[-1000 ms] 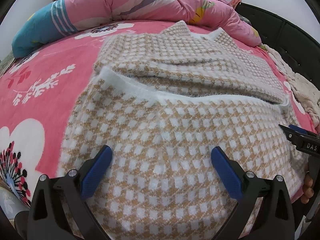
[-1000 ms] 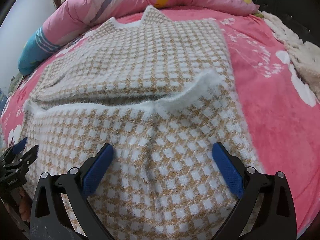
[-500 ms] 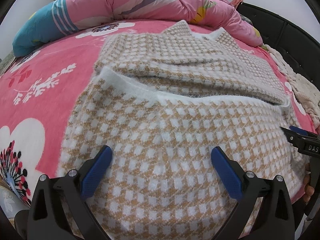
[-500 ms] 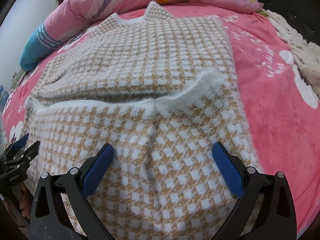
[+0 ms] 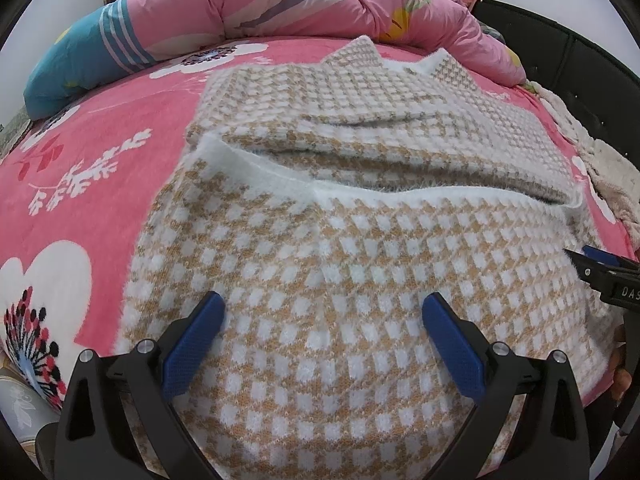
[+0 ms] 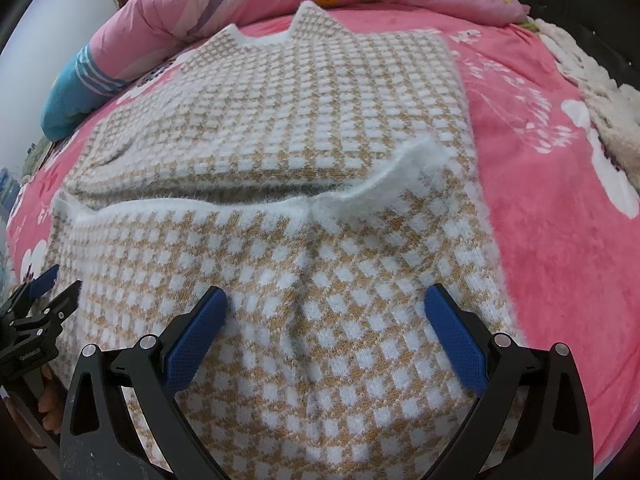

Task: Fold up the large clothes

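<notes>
A fuzzy tan-and-white checked sweater [image 5: 352, 264] [image 6: 304, 168] lies flat on the pink bed, its lower part folded up so the white hem edge [image 5: 400, 194] [image 6: 360, 190] runs across the middle. My left gripper [image 5: 323, 312] hovers open over the near folded part, nothing between its blue pads. My right gripper [image 6: 326, 308] is open too, over the same near part further right. Each gripper shows at the edge of the other's view: the right one [image 5: 600, 268] and the left one [image 6: 44, 300].
A pink floral blanket [image 5: 92, 184] covers the bed. A rolled pink and blue duvet [image 5: 240, 4] lies along the far side. A cream knitted throw [image 6: 592, 92] sits at the right edge by a black bed frame [image 5: 560, 56].
Both grippers have eased slightly forward over the sweater and stayed open. The sweater has not moved.
</notes>
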Demonstrator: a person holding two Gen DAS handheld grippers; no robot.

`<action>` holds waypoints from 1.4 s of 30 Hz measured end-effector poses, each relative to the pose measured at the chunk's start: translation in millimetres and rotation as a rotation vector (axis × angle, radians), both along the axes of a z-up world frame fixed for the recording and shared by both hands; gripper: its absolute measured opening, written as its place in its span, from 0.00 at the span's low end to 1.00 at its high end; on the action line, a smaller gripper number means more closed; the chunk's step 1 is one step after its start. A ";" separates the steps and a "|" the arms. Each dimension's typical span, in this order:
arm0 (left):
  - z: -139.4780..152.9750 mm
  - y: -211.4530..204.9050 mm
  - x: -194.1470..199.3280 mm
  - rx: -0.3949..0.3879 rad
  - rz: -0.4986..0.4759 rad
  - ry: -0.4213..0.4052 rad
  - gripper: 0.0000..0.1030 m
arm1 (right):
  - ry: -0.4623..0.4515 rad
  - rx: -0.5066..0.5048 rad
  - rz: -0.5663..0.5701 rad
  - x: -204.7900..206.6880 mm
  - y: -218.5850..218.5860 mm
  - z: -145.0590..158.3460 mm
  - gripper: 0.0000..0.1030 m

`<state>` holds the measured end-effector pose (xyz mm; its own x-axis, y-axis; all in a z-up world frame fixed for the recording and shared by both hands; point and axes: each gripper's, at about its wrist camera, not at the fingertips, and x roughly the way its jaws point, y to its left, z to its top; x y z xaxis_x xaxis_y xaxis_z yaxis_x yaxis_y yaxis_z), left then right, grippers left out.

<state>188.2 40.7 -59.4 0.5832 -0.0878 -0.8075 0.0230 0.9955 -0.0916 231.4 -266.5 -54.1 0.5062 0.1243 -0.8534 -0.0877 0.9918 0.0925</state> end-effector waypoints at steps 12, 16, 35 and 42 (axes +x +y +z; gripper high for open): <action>-1.1 -1.6 0.6 0.014 -0.010 0.007 0.95 | 0.005 0.000 0.000 -2.1 2.5 -0.4 0.92; -0.1 -4.0 -1.1 0.020 -0.024 -0.004 0.95 | 0.010 -0.001 0.000 -1.5 3.3 -0.3 0.92; 152.9 44.4 126.9 -0.174 -0.131 -0.281 0.95 | -0.158 0.237 0.166 106.0 11.3 135.0 0.92; 131.9 -9.8 266.1 -0.128 -0.161 -0.123 0.95 | -0.041 0.343 0.136 226.2 15.5 118.6 0.91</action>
